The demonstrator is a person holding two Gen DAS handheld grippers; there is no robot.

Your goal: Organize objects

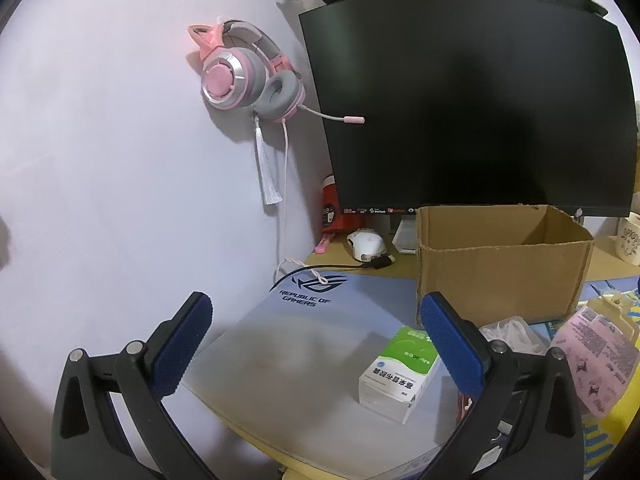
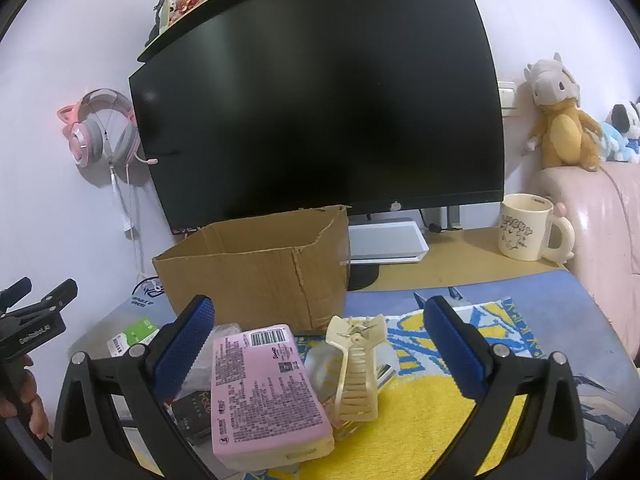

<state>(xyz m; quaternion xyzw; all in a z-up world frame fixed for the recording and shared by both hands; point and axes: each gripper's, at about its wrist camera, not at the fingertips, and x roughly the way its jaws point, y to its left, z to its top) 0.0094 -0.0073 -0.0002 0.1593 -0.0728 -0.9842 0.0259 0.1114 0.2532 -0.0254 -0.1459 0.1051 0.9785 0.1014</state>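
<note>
An open brown cardboard box [image 1: 500, 272] [image 2: 256, 276] stands on the desk in front of the monitor. My left gripper [image 1: 316, 328] is open above the grey desk mat, with a green and white box [image 1: 400, 372] low between its fingers, not touched. My right gripper [image 2: 320, 332] is open over a heap: a pink packet [image 2: 268, 392], a cream hair claw [image 2: 358, 368] and a black box [image 2: 196, 412]. The left gripper [image 2: 36, 312] shows at the left edge of the right wrist view, held by a hand.
A black monitor [image 2: 320, 112] fills the back. Pink cat-ear headphones [image 1: 244, 72] hang on the wall. A cream mug [image 2: 528, 226] stands at the right, plush toys [image 2: 560, 120] beyond it. A white mouse [image 1: 366, 244] and a red tin [image 1: 334, 210] sit behind the mat.
</note>
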